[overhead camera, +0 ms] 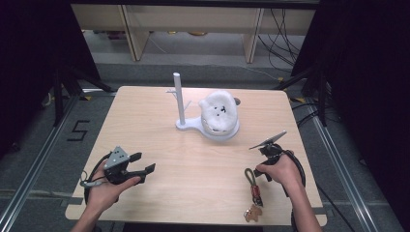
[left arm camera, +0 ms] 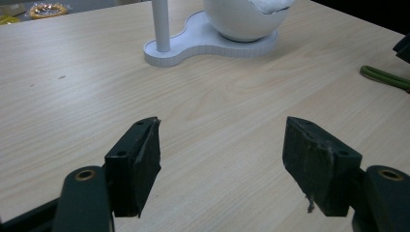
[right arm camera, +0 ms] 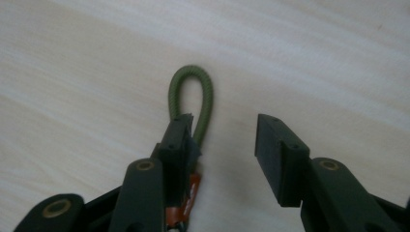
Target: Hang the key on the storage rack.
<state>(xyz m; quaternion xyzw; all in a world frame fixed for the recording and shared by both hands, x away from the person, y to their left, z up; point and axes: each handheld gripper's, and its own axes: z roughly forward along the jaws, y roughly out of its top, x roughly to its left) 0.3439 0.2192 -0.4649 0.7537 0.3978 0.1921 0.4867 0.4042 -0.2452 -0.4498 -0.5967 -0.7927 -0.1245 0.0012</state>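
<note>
- The keychain [overhead camera: 253, 189] lies flat on the wooden table [overhead camera: 154, 125], near the front edge on the person's right side.
- Its olive-green cord loop [right arm camera: 192, 99] points away from the person; behind the loop come a red-orange tag [overhead camera: 256, 195] and a small tan charm [overhead camera: 252, 213] closest to the table edge.
- The right gripper [right arm camera: 222, 140] hangs just over the loop, pointing down at the table. Its jaws stand partly apart and grip nothing: one jaw sits over the cord's near end, the other over bare wood beside it.
- In the right gripper view the loop's rounded end shows clear beyond the jaw tips; whether the jaw over the cord touches it cannot be told.
- The right hand [overhead camera: 280, 169] holds that gripper just beside the keychain, with the cable looping around the wrist.
- The left gripper [overhead camera: 142, 164] rests in the left hand [overhead camera: 109, 186] near the front left of the table, well apart from the keychain. Its jaws are spread wide with only bare wood between them.
- Farther back, around the table's middle, stands a white stand [overhead camera: 193, 126] with an upright post [overhead camera: 179, 98] and short side pegs.
- A white fluffy bowl-shaped thing [overhead camera: 218, 115] sits on the stand's base, just beside the post.
- Between the keychain and the stand the wood lies bare, with nothing standing in the way.
- Beyond the table are wooden shelf legs [overhead camera: 135, 34] and loose cables [overhead camera: 283, 36] on the floor.
</note>
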